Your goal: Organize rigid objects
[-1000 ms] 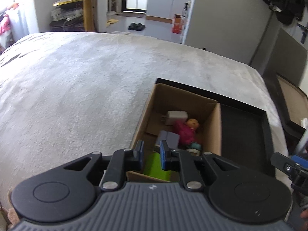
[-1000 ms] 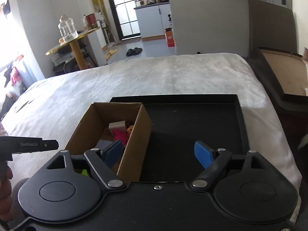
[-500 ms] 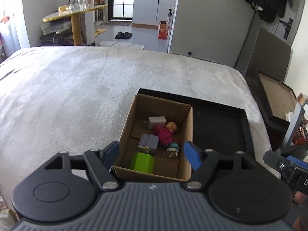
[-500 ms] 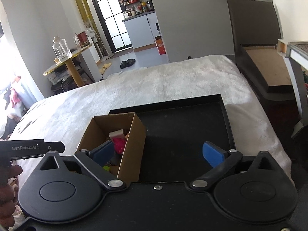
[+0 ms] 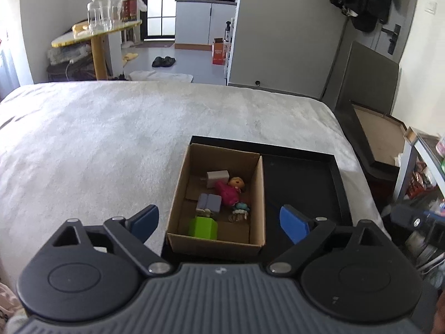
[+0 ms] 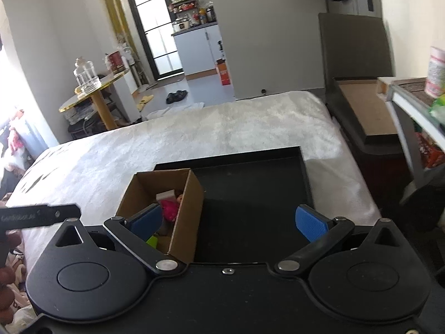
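Note:
A cardboard box (image 5: pixel 178 194) (image 6: pixel 189 208) stands in the left part of a black tray (image 5: pixel 338 178) (image 6: pixel 304 172) on the bed. Inside lie a green block (image 5: pixel 203 227), a grey-purple block (image 5: pixel 209 202), a white charger (image 5: pixel 217 177), a doll in pink (image 5: pixel 229 192) and a small teal figure (image 5: pixel 240 208). My left gripper (image 5: pixel 219 221) hangs above the box's near end, its jaws opening wide and nothing between them. My right gripper (image 6: pixel 229 221) hovers over the tray's near edge, open and empty, its left fingertip (image 6: pixel 146 220) in front of the box.
The tray lies on a white fuzzy bedspread (image 5: pixel 97 139). A dark open case (image 6: pixel 367 111) and a shelf unit (image 6: pixel 411 105) stand right of the bed. A round yellow table with glass jars (image 5: pixel 97 30) stands beyond the far edge.
The left gripper went from nearly shut, low inside the box, to wide open, and both grippers rose and pulled back. The right gripper opened a little further.

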`<state>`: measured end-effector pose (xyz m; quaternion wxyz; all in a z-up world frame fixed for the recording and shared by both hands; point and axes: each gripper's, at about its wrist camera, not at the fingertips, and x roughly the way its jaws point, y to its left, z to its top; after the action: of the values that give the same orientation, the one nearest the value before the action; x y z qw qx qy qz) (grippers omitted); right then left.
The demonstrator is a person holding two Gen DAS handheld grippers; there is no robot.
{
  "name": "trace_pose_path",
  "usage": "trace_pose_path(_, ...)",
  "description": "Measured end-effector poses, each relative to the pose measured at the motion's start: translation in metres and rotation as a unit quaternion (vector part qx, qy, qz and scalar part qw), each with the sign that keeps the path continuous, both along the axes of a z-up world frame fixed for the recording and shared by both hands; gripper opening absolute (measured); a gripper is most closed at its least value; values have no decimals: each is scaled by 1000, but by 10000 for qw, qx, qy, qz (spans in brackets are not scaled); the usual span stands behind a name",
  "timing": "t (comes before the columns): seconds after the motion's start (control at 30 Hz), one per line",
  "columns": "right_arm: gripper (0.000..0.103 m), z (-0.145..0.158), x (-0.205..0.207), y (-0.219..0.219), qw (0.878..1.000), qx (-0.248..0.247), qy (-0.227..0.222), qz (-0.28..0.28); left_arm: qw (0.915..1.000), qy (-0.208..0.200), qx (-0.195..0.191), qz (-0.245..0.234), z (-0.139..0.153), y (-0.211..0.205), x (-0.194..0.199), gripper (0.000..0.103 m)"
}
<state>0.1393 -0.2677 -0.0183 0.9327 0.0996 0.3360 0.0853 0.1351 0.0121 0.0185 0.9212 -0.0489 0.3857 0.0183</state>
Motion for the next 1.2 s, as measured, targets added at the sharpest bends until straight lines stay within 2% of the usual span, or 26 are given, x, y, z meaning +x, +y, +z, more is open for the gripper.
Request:
trace_pose_path(0.2,103,12,-14,-11,9999,110,-121,-22,10000,-52,54,-62,12,5,-13,95)
trace_pose_path(0.5,103,24,-30,-3,9999,-92,21,59,9999,-142,-34,-72,25,12,-41,97)
trace_pose_path(0.8,103,33,-53,6,9998,-59,78,149,9991,-305,82,-297,38,4,-74,99)
trace_pose_path(1.1,103,41,-68,8,9998,-52,86,188,9986,-314,150,-401,36,-2,-88,100)
trace_pose_path(1.2,103,43,-72,7,9998,-112,93,111,9990,-308,66,-331,36,2,-92,100)
